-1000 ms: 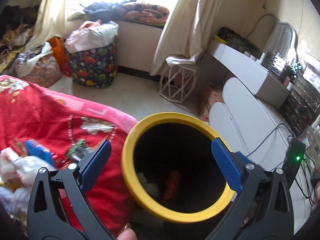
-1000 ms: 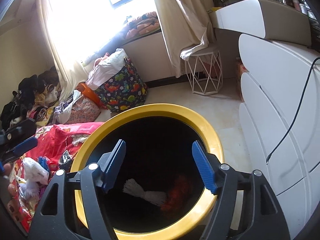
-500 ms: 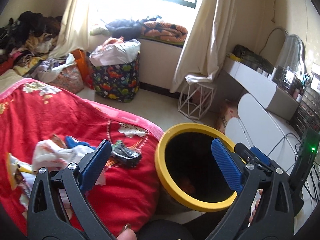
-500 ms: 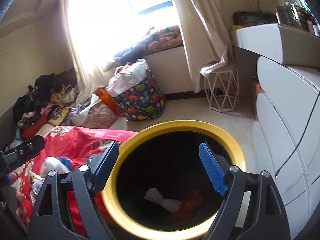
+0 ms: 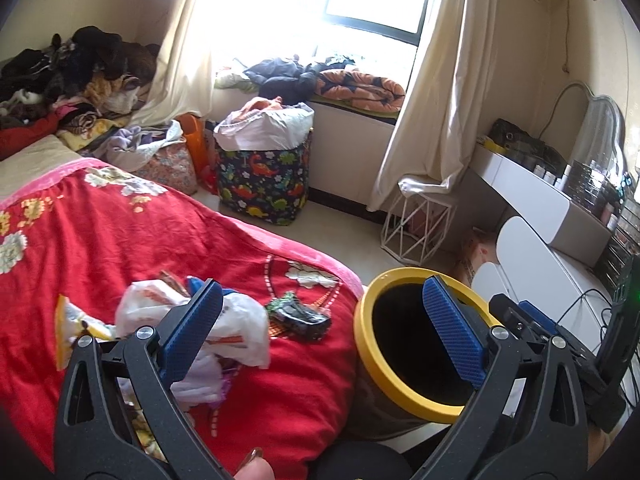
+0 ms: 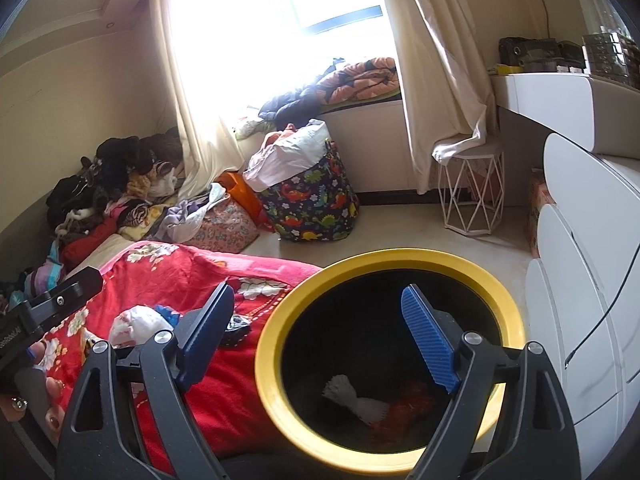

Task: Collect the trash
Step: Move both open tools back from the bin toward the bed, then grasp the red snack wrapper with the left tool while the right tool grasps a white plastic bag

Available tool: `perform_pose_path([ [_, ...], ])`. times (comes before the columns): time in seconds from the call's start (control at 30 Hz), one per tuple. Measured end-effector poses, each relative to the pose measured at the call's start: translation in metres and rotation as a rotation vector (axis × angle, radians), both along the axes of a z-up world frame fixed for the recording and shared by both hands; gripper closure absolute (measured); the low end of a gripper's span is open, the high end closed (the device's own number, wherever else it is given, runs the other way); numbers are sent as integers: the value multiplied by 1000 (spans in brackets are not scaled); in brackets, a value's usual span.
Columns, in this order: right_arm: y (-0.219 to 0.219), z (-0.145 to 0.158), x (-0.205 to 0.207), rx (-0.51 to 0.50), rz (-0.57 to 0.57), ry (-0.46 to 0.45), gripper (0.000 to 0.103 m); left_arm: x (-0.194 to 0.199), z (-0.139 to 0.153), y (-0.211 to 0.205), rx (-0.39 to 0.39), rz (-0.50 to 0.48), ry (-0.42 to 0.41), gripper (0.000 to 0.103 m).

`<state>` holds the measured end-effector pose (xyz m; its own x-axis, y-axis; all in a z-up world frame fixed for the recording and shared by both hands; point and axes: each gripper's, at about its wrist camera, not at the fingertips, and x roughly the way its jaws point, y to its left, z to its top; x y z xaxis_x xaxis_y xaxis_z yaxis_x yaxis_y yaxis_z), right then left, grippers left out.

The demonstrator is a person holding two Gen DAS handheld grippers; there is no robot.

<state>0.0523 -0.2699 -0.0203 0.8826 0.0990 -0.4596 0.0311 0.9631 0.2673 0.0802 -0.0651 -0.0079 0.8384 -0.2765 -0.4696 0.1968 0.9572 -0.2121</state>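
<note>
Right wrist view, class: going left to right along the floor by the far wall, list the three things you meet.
Orange bag → dark dinosaur-print fabric basket → white wire-frame stool.

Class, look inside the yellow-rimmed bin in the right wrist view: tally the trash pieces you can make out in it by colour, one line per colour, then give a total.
Inside the bin:
White: 1, the crumpled white piece
Red: 1, the red piece
Total: 2 visible; the rest of the interior is too dark to tell.
</note>
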Motion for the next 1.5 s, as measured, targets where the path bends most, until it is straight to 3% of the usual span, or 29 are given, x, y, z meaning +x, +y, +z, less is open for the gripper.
perform_pose_path([
  [0.5, 49, 12, 2, -39, 134, -22, 18, -9, 6, 44, 0, 102, -37, 11],
  [1.5, 147, 30, 19, -89, 408, -46, 16, -22, 7, 146, -24, 315, -27, 11],
])
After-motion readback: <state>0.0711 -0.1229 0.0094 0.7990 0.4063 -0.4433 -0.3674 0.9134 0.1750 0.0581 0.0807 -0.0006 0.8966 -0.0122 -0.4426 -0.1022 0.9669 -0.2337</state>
